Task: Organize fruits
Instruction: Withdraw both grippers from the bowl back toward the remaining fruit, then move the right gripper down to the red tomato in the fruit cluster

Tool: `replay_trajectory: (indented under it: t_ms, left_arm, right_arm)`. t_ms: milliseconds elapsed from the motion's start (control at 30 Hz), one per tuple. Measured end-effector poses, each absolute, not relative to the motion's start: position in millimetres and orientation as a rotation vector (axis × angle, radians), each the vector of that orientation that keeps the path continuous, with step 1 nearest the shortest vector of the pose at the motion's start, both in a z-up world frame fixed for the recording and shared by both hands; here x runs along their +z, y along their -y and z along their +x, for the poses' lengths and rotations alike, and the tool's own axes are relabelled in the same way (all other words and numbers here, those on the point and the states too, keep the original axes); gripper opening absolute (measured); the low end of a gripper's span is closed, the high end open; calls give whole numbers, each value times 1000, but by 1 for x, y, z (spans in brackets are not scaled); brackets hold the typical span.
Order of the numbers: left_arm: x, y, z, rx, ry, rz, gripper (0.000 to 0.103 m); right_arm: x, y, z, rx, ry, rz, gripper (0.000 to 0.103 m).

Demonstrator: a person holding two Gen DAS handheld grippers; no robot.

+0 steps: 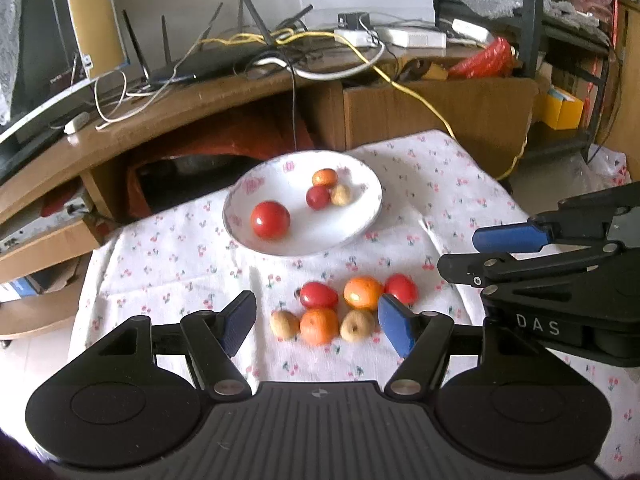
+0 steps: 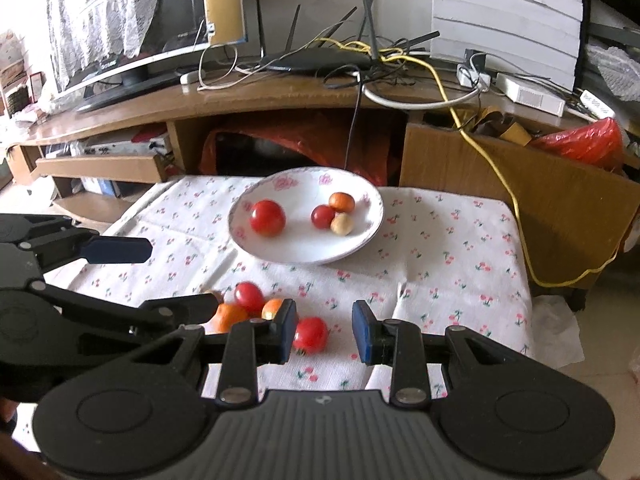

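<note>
A white flowered plate (image 1: pixel 360 216) at the back of the cloth holds a big red tomato (image 1: pixel 270 219) and three small fruits (image 1: pixel 325 189). Nearer, several loose fruits lie in a cluster (image 1: pixel 340 308): red, orange and tan. My left gripper (image 1: pixel 318 304) hovers just before this cluster, open, its blue pads on either side of it and touching none. My right gripper (image 2: pixel 325 328) is to the right, its pads drawn close with nothing between them. A red tomato (image 2: pixel 310 334) lies on the cloth just beyond its left finger. Each gripper shows in the other's view: the right gripper (image 1: pixel 460 252), the left gripper (image 2: pixel 180 276).
The cherry-print cloth (image 2: pixel 440 248) covers a small table. Behind it runs a low wooden desk (image 2: pixel 280 96) with a router, cables and a monitor. A cardboard box (image 2: pixel 540 200) and a yellow cable (image 2: pixel 500 176) stand at the right.
</note>
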State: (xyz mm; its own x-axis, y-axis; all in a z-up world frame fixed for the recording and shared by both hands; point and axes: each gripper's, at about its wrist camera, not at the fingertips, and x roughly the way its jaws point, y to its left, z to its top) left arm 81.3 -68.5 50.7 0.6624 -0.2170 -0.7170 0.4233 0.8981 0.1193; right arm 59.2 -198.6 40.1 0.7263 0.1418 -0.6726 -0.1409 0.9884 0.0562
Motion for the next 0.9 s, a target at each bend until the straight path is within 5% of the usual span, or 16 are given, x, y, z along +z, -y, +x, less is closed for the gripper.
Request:
replay_trajectory:
  t_ms: [900]
  left_arm:
    - [9,59,75,-356,-908,287,71]
  right_arm:
    - [-1,182,61,231,-878,-56,31]
